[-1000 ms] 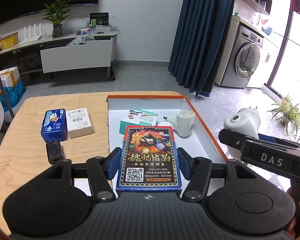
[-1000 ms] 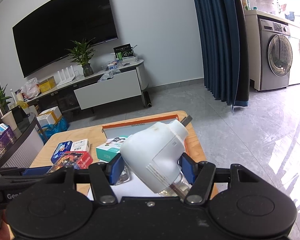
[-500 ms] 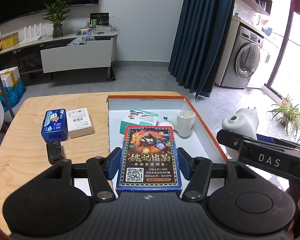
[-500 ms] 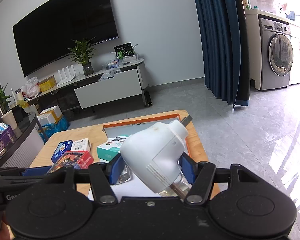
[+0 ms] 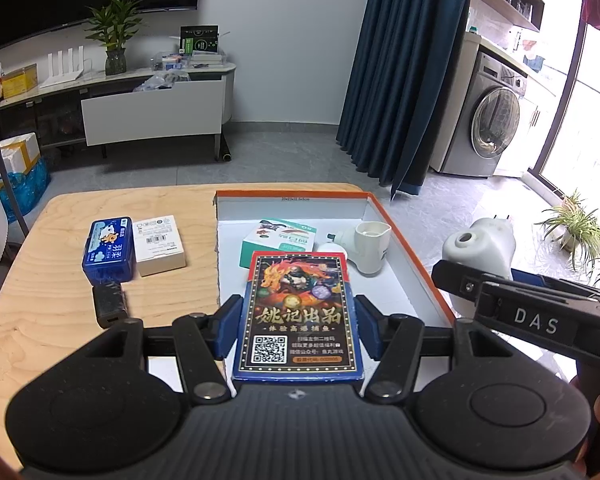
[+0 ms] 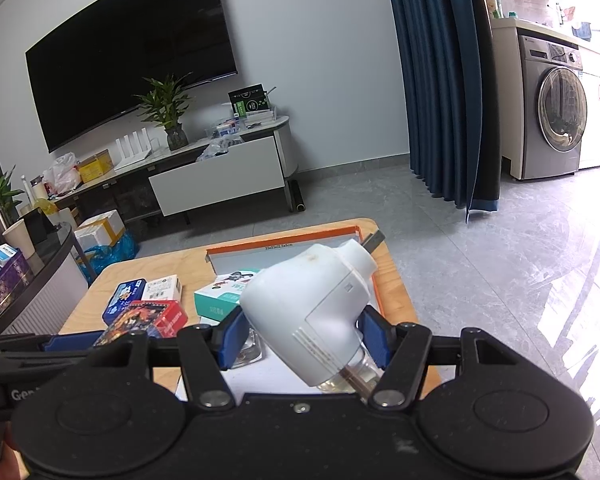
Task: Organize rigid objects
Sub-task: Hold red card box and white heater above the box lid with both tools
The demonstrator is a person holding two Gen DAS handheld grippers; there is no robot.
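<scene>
My left gripper [image 5: 298,330] is shut on a playing-card box [image 5: 298,316] with a dragon picture, held above the near part of the orange-rimmed white tray [image 5: 416,264]. My right gripper [image 6: 302,338] is shut on a white plug-in vaporizer [image 6: 312,312], held above the tray's right side; it also shows in the left wrist view [image 5: 480,248]. In the tray lie a teal and white box [image 5: 278,242] and a second white plug-in vaporizer [image 5: 364,250]. On the wooden table [image 5: 40,320] left of the tray lie a blue tin [image 5: 109,250], a white box [image 5: 159,245] and a black rectangular object [image 5: 109,306].
The table's right edge runs just beyond the tray, with tiled floor below. A TV cabinet [image 5: 152,108], a dark blue curtain [image 5: 408,72] and a washing machine [image 5: 488,128] stand far behind. Potted plants [image 5: 572,228] sit on the floor at right.
The right gripper with the vaporizer has drifted slightly, staying over the tray's right side. The left gripper and card box have barely moved.
</scene>
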